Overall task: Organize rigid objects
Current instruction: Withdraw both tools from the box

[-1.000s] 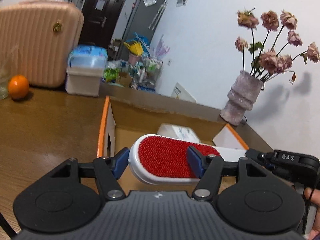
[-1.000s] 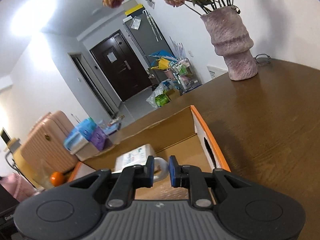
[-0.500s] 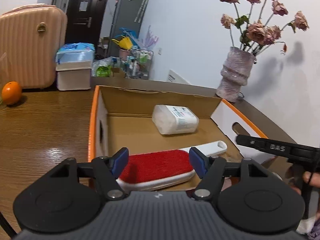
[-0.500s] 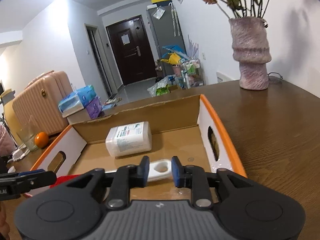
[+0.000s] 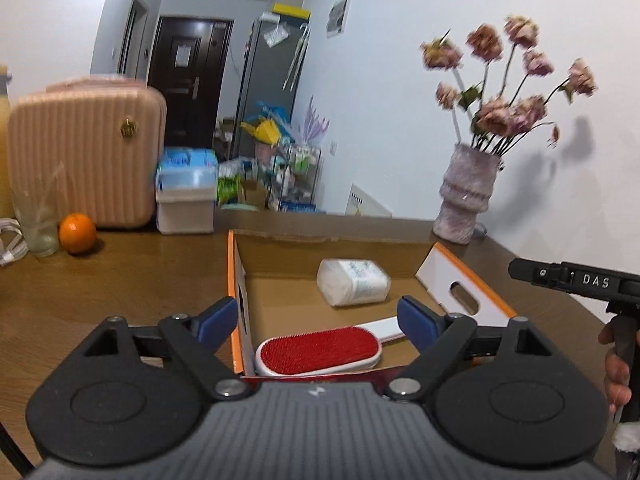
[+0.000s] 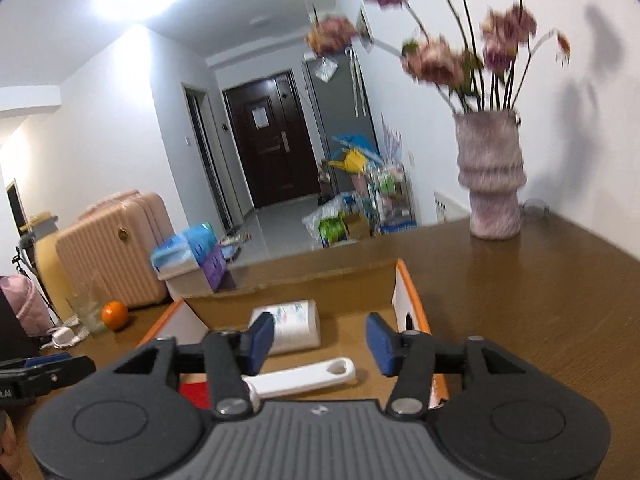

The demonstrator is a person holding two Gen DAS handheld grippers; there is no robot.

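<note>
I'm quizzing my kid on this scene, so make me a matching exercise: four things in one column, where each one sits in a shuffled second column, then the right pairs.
Things:
1. red lint brush
2. white bottle
3. orange
4. vase

Places:
A. table, beside a drinking glass
B. table, beyond the box's far right corner
C. near end of the cardboard box
D. on its side, far end of the box

Pairs: 1-C, 2-D, 3-A, 4-B

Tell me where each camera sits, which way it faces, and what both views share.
Left wrist: on the left gripper, jaws opening, looking down into the box at the brush; a hand shows at right.
Right wrist: on the right gripper, jaws opening, over the brush handle; the left gripper shows at left.
Shared: box, brush, pack, vase, orange.
</note>
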